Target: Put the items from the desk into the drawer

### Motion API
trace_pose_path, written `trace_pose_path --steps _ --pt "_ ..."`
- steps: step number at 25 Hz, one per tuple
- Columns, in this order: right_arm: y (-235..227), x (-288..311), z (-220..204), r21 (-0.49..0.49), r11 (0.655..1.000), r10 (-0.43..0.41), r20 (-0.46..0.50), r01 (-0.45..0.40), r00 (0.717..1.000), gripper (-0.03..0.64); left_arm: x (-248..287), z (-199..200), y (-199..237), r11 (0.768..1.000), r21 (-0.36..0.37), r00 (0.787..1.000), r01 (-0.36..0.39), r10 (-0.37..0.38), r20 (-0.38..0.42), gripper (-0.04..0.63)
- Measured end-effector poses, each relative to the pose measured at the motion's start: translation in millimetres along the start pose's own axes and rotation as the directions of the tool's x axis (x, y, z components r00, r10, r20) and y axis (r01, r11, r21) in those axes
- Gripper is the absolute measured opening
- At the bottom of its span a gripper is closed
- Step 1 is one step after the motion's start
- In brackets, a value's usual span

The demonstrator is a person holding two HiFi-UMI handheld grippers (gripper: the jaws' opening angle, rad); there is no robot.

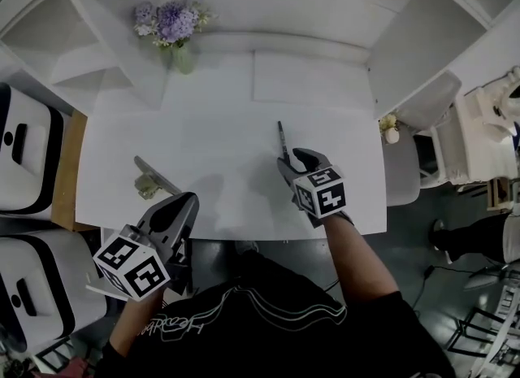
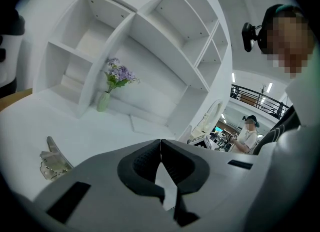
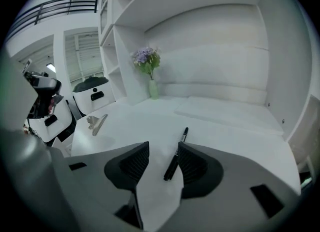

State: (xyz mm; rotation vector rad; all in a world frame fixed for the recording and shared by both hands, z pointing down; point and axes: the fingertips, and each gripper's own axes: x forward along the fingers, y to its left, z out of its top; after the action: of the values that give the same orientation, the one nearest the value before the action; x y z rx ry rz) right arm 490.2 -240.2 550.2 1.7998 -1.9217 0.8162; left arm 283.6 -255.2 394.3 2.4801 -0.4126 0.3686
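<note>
A black pen [image 1: 282, 142] lies on the white desk [image 1: 219, 128], pointing away from me. My right gripper [image 1: 294, 162] hovers at its near end, open. In the right gripper view the pen [image 3: 177, 157] lies between the jaws of that gripper [image 3: 163, 147], close to the right-hand pad, and neither pad presses on it. A clear clip with a metal handle [image 1: 153, 180] rests near the desk's front left. My left gripper [image 1: 187, 202] hangs just off the front edge beside it, shut with nothing in it [image 2: 160, 144]; the clip [image 2: 52, 157] shows to its left.
A vase of purple flowers [image 1: 179, 33] stands at the back left under white shelves [image 2: 150, 31]. A thin white mat [image 1: 313, 82] lies at the back right. White-and-black chairs [image 1: 24, 153] stand left of the desk. Another person [image 2: 246, 132] is far off.
</note>
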Motion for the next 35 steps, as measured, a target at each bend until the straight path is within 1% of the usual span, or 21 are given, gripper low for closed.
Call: trace_pose_path --steps 5,10,13,15,17,21,25,29,33,35 --pt "-20 27 -15 0.033 0.999 -0.029 -0.073 0.031 0.997 0.172 5 0 5 1.000 0.015 1.000 -0.007 0.007 -0.003 0.021" --pt "-32 43 -26 0.028 0.997 -0.064 -0.136 0.068 0.989 0.169 9 2 16 1.000 -0.002 1.000 -0.023 0.023 0.006 0.021" --pt "-36 47 -30 0.015 0.995 -0.095 -0.153 0.099 0.984 0.148 10 0 23 0.999 -0.010 0.999 -0.031 0.032 0.005 0.021" --pt "-37 47 -30 -0.004 0.993 -0.116 -0.160 0.117 0.980 0.120 10 -1 26 0.999 -0.015 0.999 -0.037 0.037 0.006 0.021" --pt "-36 47 -30 -0.019 0.993 -0.121 -0.169 0.119 0.978 0.118 9 -1 28 0.999 -0.022 0.999 -0.044 0.044 0.009 0.021" --pt "-36 47 -30 -0.034 0.992 -0.124 -0.173 0.120 0.977 0.083 8 -1 32 0.998 -0.034 0.998 -0.057 0.057 0.014 0.021" --pt "-36 48 -30 -0.047 0.992 -0.122 -0.182 0.115 0.976 0.078 6 -3 33 0.997 -0.045 0.998 -0.067 0.068 0.019 0.021" --pt "-36 47 -28 0.016 0.995 -0.094 -0.167 0.098 0.981 0.077 2 -3 38 0.995 -0.055 0.996 -0.079 0.081 0.031 0.021" --pt "-30 37 -19 0.020 0.997 -0.077 -0.130 0.081 0.988 0.077 -2 -6 35 0.995 -0.065 0.995 -0.077 0.081 0.052 0.021" --pt "-22 31 -9 0.040 0.997 -0.054 -0.094 0.058 0.994 0.077 -5 -7 34 0.995 -0.069 0.995 -0.074 0.078 0.066 0.021"
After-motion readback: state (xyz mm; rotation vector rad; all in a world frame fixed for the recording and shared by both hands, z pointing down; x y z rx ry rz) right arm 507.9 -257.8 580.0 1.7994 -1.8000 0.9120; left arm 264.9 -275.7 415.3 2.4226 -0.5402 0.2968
